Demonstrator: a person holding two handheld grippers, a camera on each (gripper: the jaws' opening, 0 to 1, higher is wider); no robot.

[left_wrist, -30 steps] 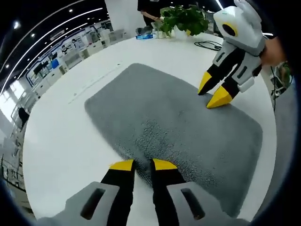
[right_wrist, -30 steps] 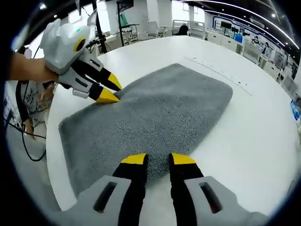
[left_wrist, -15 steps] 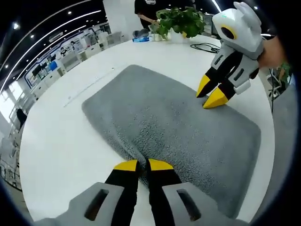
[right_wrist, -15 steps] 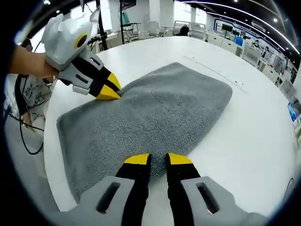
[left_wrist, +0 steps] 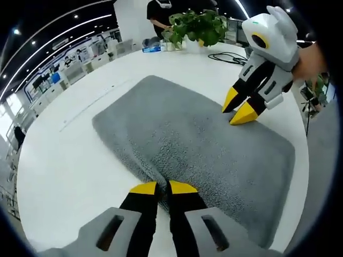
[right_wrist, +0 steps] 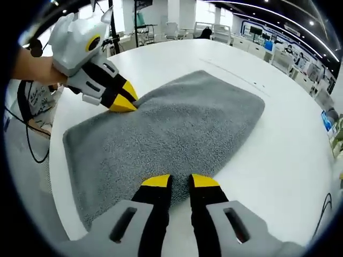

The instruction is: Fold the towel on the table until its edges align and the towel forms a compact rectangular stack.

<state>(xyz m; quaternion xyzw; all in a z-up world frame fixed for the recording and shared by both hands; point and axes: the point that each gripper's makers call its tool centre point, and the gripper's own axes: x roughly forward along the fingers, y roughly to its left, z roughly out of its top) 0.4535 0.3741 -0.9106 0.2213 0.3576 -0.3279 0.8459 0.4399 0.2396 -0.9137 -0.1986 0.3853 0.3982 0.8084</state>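
Observation:
A grey fluffy towel lies flat on the round white table. My left gripper is shut on the middle of its near long edge, where the pile puckers up between the yellow tips. The same gripper appears at the upper left of the right gripper view, pinching that edge. My right gripper holds the opposite long edge of the towel, its jaws drawn close around the fabric. In the left gripper view, it reaches in from the upper right, with its tips at the towel's far edge.
A potted plant, a blue item and a black cable sit at the table's far side, with a person standing behind. Hands hold each gripper. White tabletop surrounds the towel, and its rim lies close behind each gripper.
Both grippers' jaws have narrowed from open onto the towel's edges. The towel now bunches slightly at the left jaws. Both views shifted a little.

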